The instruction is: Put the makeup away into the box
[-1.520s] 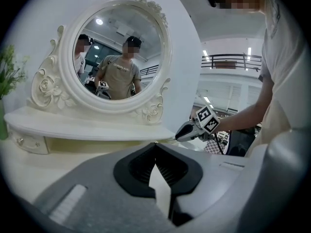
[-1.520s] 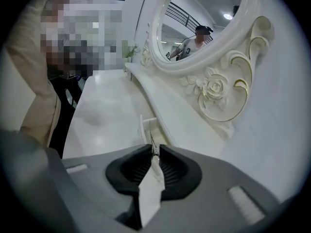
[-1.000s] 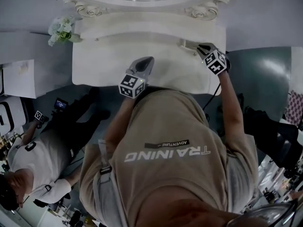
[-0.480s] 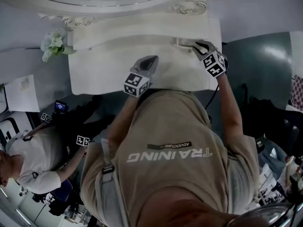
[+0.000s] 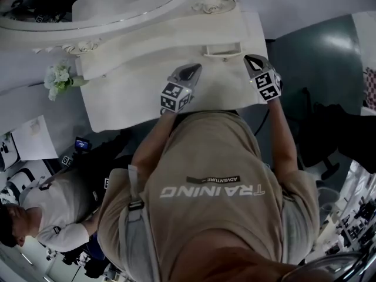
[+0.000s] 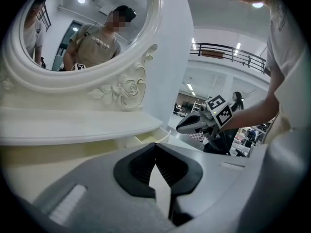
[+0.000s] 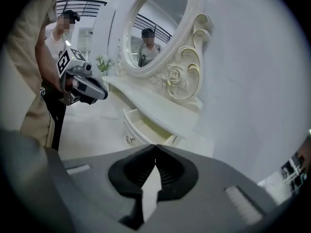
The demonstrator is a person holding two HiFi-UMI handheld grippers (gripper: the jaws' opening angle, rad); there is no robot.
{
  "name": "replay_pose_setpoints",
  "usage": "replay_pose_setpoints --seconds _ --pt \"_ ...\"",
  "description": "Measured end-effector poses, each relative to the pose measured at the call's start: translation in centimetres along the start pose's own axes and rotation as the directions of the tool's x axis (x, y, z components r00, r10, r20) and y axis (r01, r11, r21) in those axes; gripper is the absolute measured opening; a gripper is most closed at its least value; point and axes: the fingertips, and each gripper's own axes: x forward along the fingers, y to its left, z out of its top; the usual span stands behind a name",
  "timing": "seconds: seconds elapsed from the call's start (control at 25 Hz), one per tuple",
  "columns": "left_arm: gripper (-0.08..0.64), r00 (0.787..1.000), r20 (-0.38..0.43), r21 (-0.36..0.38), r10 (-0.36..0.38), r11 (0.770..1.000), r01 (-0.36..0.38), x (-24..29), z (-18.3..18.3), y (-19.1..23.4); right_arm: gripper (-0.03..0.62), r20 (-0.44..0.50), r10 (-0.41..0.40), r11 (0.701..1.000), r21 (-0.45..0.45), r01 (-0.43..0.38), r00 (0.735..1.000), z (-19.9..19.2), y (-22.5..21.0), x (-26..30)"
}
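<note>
No makeup or box shows in any view. On the white dressing table [image 5: 135, 90] a small drawer [image 5: 222, 50] stands pulled out below the mirror shelf, and the part of its inside that shows holds nothing [image 7: 142, 128]. My left gripper [image 5: 192, 69] hovers over the tabletop just left of the drawer, its jaws shut and empty [image 6: 155, 145]. My right gripper [image 5: 251, 59] sits at the table's right end beside the drawer, also shut with nothing between its jaws [image 7: 155, 147]. Each gripper appears in the other's view: the right gripper [image 6: 183, 126] and the left gripper [image 7: 102, 94].
An ornate oval mirror [image 5: 117, 7] rises behind the table. A small bunch of white flowers [image 5: 59, 78] stands at the table's left end. Another person [image 5: 41, 210] crouches on the floor to the lower left. Dark floor lies right of the table.
The right gripper was at the drawer's front; now the drawer stands out and that gripper has drawn off to its right. The left gripper has moved closer to the drawer.
</note>
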Motion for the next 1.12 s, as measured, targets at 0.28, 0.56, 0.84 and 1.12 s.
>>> replay_pose_setpoints --seconds 0.28,0.56,0.84,1.12 --pt "0.003 0.994 -0.106 0.021 -0.028 0.999 0.03 4.1 -2.1 -0.1 0.005 -0.024 0.002 0.992 0.13 0.001 1.0 -2.6 -0.4 1.5" --pt "0.003 0.985 -0.168 0.015 -0.029 0.999 0.032 6.3 -3.3 1.0 0.005 -0.04 0.009 0.99 0.141 -0.003 0.999 -3.4 -1.0 3.0" --pt "0.003 0.984 -0.176 -0.025 -0.003 1.0 -0.002 7.1 -3.4 2.2 0.005 -0.043 0.011 0.985 0.171 -0.003 0.999 -3.4 -2.0 3.9" --pt "0.003 0.988 -0.147 -0.064 0.046 0.996 -0.056 7.8 -2.7 3.8 0.005 -0.034 0.02 0.989 0.144 -0.015 0.999 -1.8 -2.6 5.4"
